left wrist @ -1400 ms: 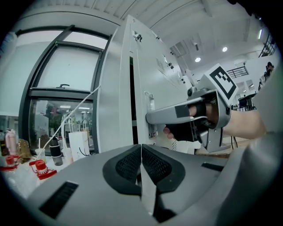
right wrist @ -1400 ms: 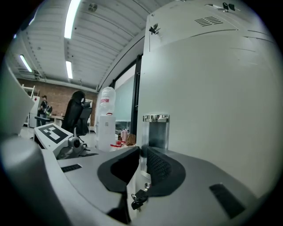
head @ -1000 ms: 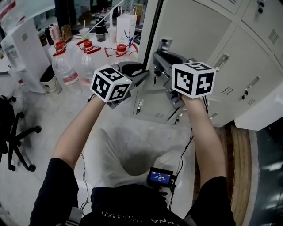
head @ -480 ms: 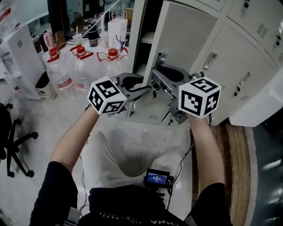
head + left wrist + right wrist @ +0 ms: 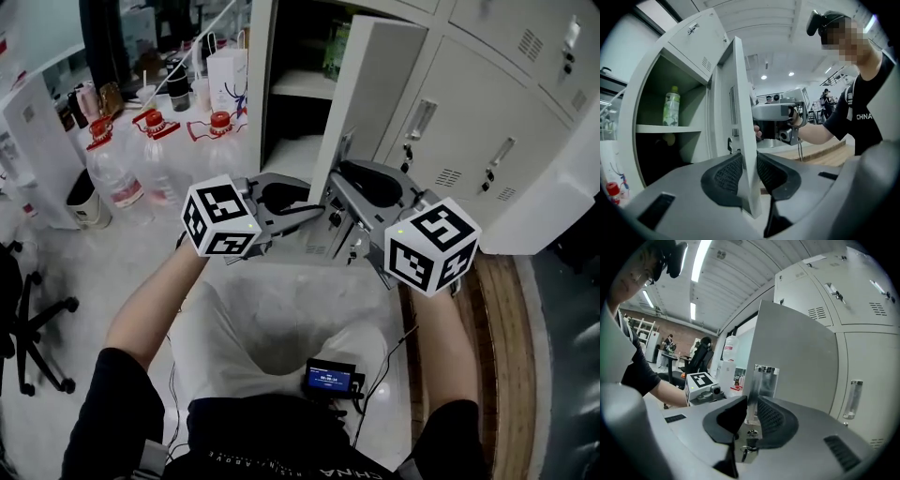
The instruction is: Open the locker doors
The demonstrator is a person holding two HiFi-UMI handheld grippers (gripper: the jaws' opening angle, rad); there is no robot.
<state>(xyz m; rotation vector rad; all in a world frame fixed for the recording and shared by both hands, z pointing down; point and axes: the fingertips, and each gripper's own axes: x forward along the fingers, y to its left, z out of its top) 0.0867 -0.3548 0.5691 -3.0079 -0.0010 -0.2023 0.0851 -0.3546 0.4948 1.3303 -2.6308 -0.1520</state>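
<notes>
One light-grey metal locker door (image 5: 375,89) is swung out and grabbed twice. Its edge is pinched by the left gripper (image 5: 749,171), whose jaws were just closing onto it. Its silver pull handle (image 5: 761,380) is clamped by the right gripper (image 5: 749,416). Three red-capped clear water bottles (image 5: 159,164) are parked on the floor to the left, well apart from it.

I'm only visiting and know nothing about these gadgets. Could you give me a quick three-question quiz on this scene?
1. True or false: the locker door is fully shut.
2. Which gripper clamps the door's handle? A) left B) right C) neither
3. Fill in: on the shelf inside stands a green ____.
Key: 1 false, it stands open. 2 B: the right gripper clamps it; the left gripper, whose jaws have just been closing, pinches the door's edge. 3 bottle.
</notes>
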